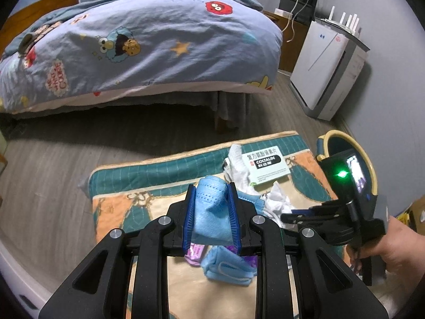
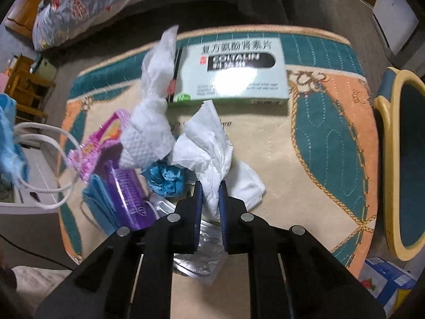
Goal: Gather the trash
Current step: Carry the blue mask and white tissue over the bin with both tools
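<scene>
Your left gripper pinches a blue face mask above the rug. Beside it lie a purple wrapper and a green medicine box. Your right gripper pinches a white tissue on the rug. A teal bin stands far right.

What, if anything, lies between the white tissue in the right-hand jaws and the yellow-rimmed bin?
Nothing visible. The right gripper is shut on the white tissue; the yellow-rimmed bin stands past the mat's right edge. Only bare mat lies between them; the medicine box sits further back, off that line.
</scene>
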